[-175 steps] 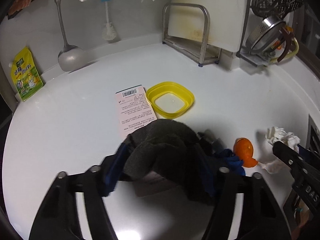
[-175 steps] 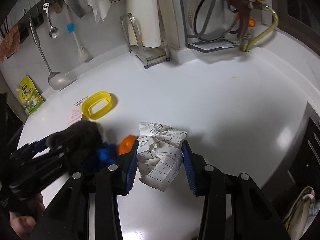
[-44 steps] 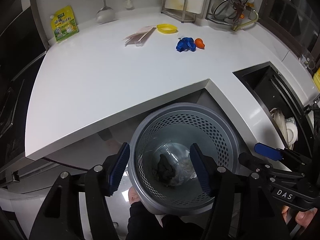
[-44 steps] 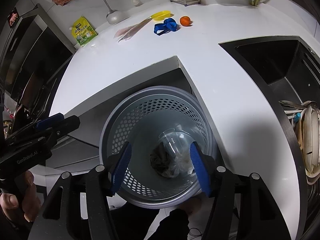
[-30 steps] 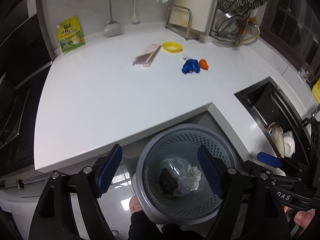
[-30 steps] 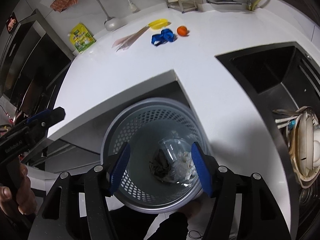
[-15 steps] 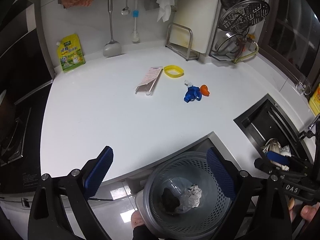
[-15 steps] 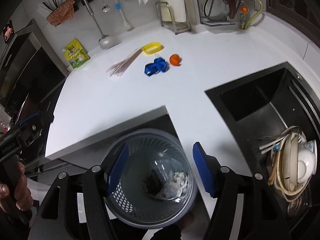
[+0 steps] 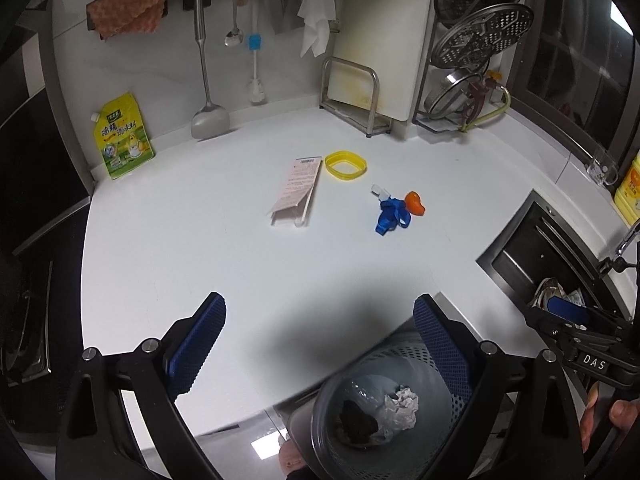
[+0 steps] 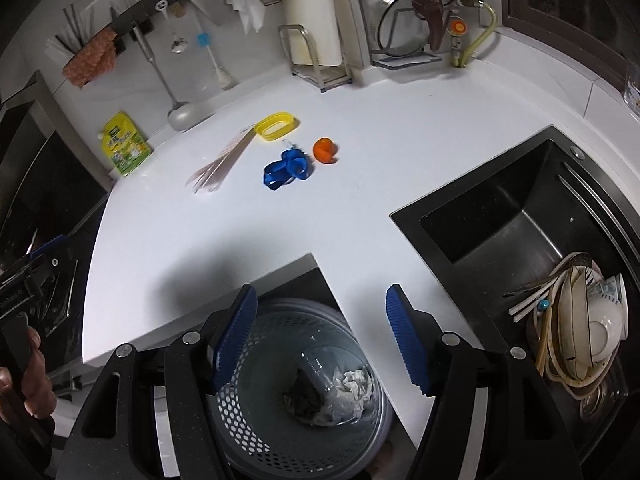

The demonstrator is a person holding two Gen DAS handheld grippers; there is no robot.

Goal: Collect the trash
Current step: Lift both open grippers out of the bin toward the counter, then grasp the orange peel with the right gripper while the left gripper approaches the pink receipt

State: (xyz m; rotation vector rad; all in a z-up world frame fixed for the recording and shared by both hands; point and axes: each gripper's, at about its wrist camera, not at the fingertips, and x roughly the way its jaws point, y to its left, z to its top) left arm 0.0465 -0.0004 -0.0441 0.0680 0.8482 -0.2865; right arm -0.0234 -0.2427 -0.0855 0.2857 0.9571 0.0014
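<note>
Trash still on the white counter (image 9: 200, 248): a blue strap (image 9: 391, 216) lying tangled, its loose end pointing toward the counter's near edge, touching an orange peel (image 9: 414, 202); a pink packet (image 9: 297, 190) lies flat, long axis running from the yellow lid (image 9: 345, 165) toward the near edge. Below the counter's notch, a grey perforated bin (image 10: 256, 412) holds a dark rag (image 9: 356, 424) and crumpled paper (image 9: 402, 404). Left gripper (image 9: 320, 344) and right gripper (image 10: 322, 332) hang above the bin, both spread wide and empty. A black sink (image 10: 500, 224) with dishes sits to the right; utensils hang on the back wall.
</note>
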